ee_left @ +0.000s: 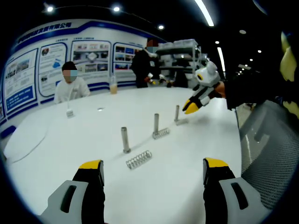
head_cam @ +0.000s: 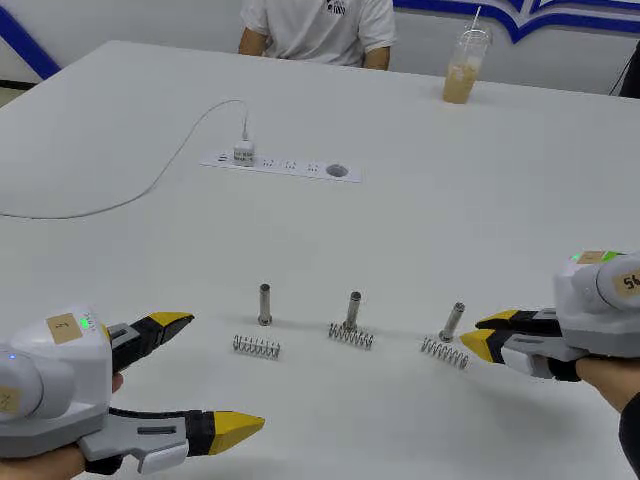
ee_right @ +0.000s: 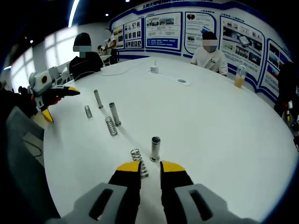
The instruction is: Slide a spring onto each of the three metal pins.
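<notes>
Three short metal pins stand upright in a row on the white table: left pin, middle pin, right pin. A loose spring lies in front of each: left spring, middle spring, right spring. My left gripper sits at the near left, open wide and holding nothing, with the left spring ahead of it. My right gripper hovers just right of the right spring, its jaws a narrow gap apart and holding nothing. The right pin stands just beyond its tips.
A white power strip with a plugged charger and a trailing cable lies mid-table. A lidded drink cup stands at the far edge. A person sits across the table. Other people stand in the background.
</notes>
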`<action>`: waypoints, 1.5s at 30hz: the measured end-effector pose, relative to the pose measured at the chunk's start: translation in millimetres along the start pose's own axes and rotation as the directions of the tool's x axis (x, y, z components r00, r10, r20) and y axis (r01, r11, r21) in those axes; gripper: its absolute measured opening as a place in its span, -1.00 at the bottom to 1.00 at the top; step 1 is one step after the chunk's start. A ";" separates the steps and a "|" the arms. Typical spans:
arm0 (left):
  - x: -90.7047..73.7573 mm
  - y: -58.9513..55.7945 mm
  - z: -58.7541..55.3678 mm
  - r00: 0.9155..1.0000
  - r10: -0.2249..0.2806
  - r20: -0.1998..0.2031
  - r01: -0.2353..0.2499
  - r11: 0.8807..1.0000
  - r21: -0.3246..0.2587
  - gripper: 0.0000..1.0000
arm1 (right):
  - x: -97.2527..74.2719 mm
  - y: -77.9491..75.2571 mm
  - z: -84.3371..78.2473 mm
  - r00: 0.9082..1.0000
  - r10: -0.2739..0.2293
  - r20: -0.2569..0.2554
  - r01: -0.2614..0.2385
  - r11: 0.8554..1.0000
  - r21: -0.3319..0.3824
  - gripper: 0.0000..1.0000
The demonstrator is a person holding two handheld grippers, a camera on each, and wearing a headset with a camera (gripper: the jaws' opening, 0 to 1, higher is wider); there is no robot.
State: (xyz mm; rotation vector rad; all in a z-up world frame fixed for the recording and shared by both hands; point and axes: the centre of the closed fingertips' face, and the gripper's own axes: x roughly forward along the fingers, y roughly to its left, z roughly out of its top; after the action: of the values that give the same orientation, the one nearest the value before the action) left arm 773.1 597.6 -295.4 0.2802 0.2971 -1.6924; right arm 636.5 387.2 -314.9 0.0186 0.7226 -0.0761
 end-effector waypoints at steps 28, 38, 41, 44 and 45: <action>-0.1 -0.9 -0.5 1.000 -0.003 -0.010 0.003 1.000 0.004 0.77 | 20.0 14.3 -25.8 0.986 0.124 -0.108 -0.139 0.981 -0.136 -0.70; 1.3 -4.4 -1.4 1.000 -0.019 -0.015 0.019 1.000 0.009 0.74 | 19.2 17.7 -26.7 0.982 0.144 -0.122 -0.158 0.980 -0.118 -0.77; 2.5 -9.0 -1.7 0.999 -0.037 -0.020 0.038 0.999 0.015 0.72 | 17.0 21.1 -25.4 0.981 0.149 -0.124 -0.164 0.979 -0.120 -0.77; 5.0 -15.3 -2.9 0.997 -0.065 -0.032 0.066 0.997 0.033 0.69 | 14.4 24.3 -23.4 0.980 0.154 -0.126 -0.171 0.977 -0.131 -0.77; 6.2 -17.6 -2.6 0.997 -0.074 -0.035 0.075 0.996 0.038 0.69 | 13.2 25.4 -22.2 0.980 0.157 -0.125 -0.173 0.976 -0.132 -0.77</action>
State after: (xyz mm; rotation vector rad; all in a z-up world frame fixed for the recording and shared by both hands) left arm 754.8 595.2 -299.4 0.3301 0.3023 -1.7698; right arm 633.6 412.7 -340.5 -0.0538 0.8367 0.1366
